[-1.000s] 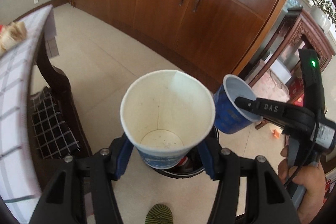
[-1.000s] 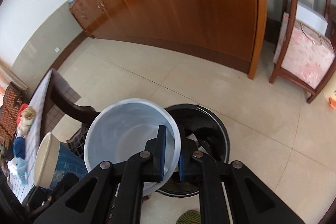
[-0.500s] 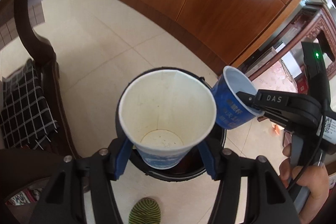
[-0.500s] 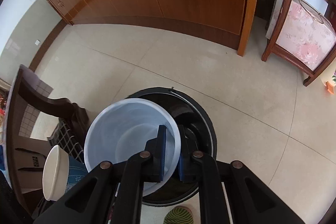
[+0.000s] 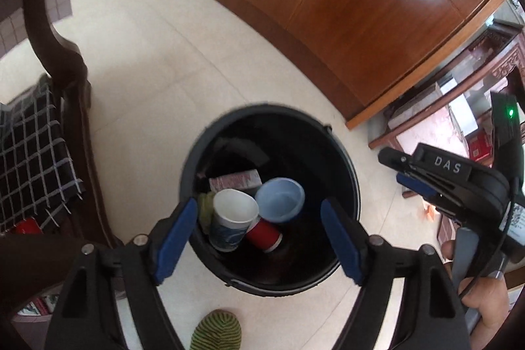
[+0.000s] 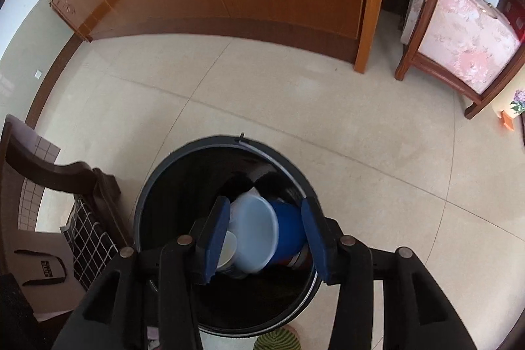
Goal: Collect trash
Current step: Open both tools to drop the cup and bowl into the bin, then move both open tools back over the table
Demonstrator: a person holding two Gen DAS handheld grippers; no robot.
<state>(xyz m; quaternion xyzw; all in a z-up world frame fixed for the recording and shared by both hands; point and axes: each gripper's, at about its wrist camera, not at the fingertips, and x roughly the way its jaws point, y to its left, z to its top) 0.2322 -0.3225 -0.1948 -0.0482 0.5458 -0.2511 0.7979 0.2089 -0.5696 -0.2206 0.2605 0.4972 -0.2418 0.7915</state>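
Observation:
A black round trash bin (image 5: 197, 166) stands on the tile floor, also in the right wrist view (image 6: 154, 195). Inside lie a white paper cup (image 5: 231, 218), a blue cup (image 5: 279, 197), a red can (image 5: 264, 235) and a pink packet (image 5: 234, 181). My left gripper (image 5: 259, 238) is open and empty above the bin's near rim. My right gripper (image 6: 264, 238) is open and empty above the bin; the blue cup (image 6: 259, 235) shows between its fingers, down inside. The right gripper also shows at the right of the left wrist view (image 5: 403, 169).
A dark wooden chair (image 5: 59, 81) with a checked cushion (image 5: 29, 159) stands left of the bin. Wooden cabinets (image 5: 361, 5) run along the back. A pink padded stool (image 6: 459, 31) is at the far right. A striped slipper toe (image 5: 216, 333) is below the bin.
Both grippers opened. The white cup dropped from the left gripper and the blue cup from the right gripper into the bin. Both views tilted further down over the bin.

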